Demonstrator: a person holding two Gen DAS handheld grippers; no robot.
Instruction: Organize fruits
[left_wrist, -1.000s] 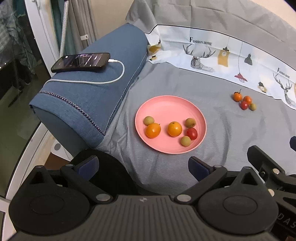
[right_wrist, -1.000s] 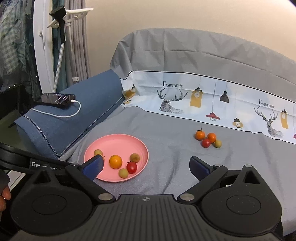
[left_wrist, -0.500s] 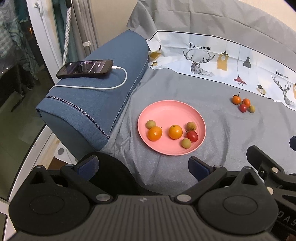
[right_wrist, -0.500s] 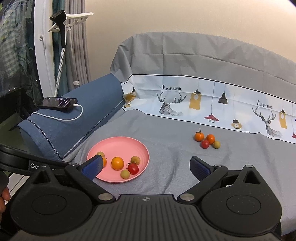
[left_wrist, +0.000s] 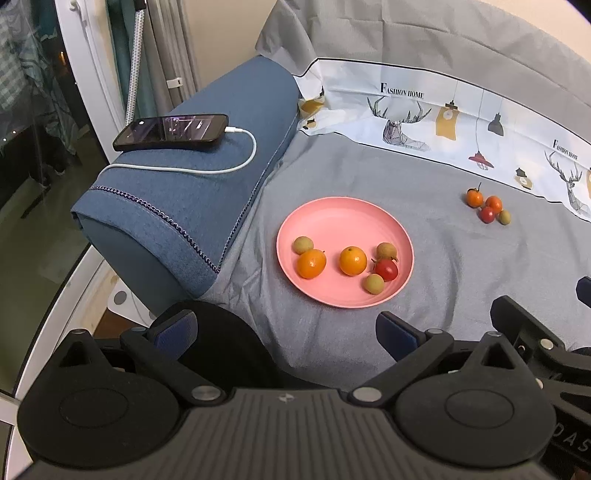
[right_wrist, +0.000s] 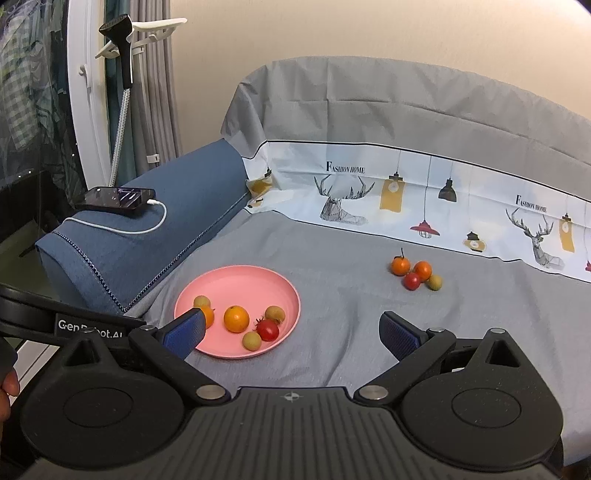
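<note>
Right wrist view: your right claw (right_wrist: 291, 332) is wide; reach slowly to the small red tomato (right_wrist: 411, 281), then carry it to the round pink plate (right_wrist: 236, 277).

phone (left_wrist: 171, 128) lying on blue bolster (left_wrist: 192, 192), far left of jaws | white cable (left_wrist: 207, 168) trailing from it | deer-print sheet (right_wrist: 424, 206) hanging beyond jaws

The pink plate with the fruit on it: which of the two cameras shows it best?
The left wrist view: the pink plate lies whole and unobstructed, all six fruits visible. In the right wrist view, the plate is partly hidden behind a blue finger pad, which covers one orange.
</note>
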